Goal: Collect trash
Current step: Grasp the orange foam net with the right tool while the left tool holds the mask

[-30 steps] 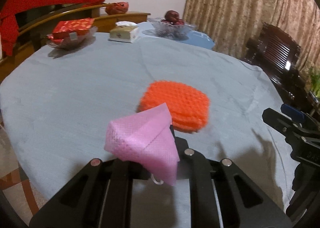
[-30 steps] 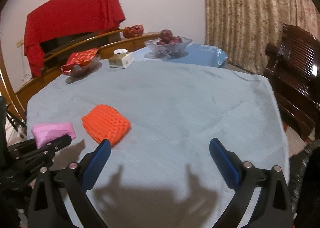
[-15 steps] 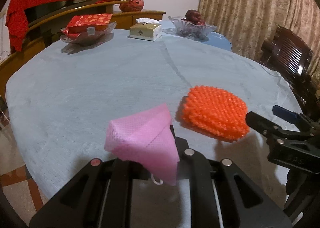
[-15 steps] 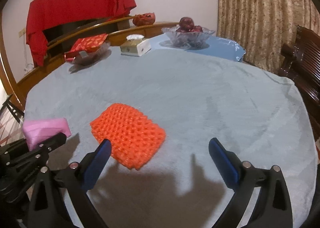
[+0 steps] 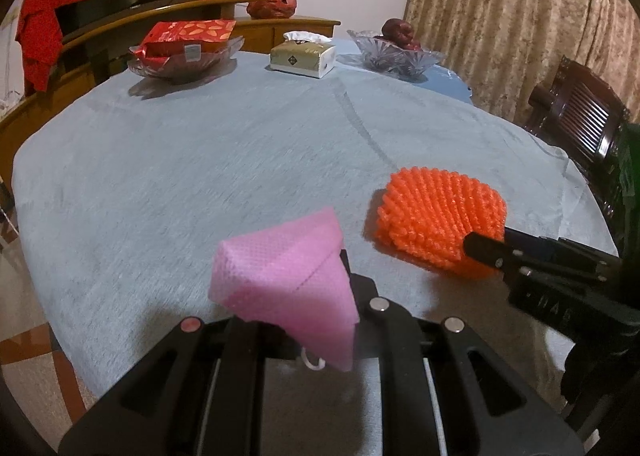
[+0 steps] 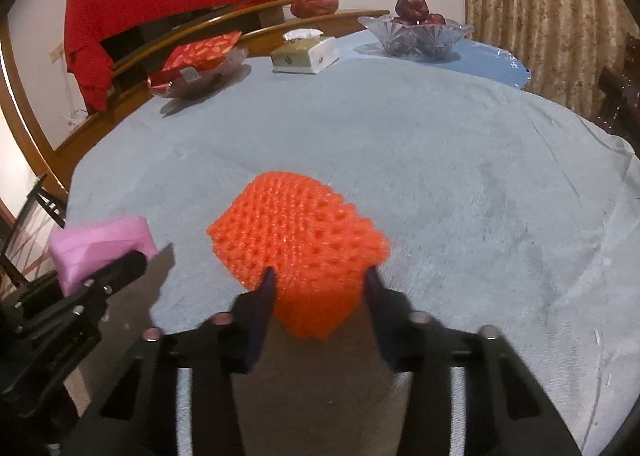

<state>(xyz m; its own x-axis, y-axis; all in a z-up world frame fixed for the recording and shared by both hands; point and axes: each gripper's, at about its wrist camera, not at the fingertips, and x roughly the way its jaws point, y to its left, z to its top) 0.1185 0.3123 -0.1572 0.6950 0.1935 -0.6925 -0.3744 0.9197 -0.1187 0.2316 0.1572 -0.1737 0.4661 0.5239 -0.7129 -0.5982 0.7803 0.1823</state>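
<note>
Two claws loaded: right claw (image 6: 318, 286), jaws just closing, clamped on orange foam net (image 6: 298, 244) at near table (image 6: 440, 160) edge; net extends away from claw. Left claw (image 5: 340, 288) clamped on pink foam wrap (image 5: 284, 280).

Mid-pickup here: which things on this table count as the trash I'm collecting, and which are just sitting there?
Trash being collected:
- pink foam wrap, clamped in the left gripper
- orange foam net, between the right gripper fingers, which have just been closing

Just lying about:
- tissue box
- fruit bowl
- dish with red packet
</note>
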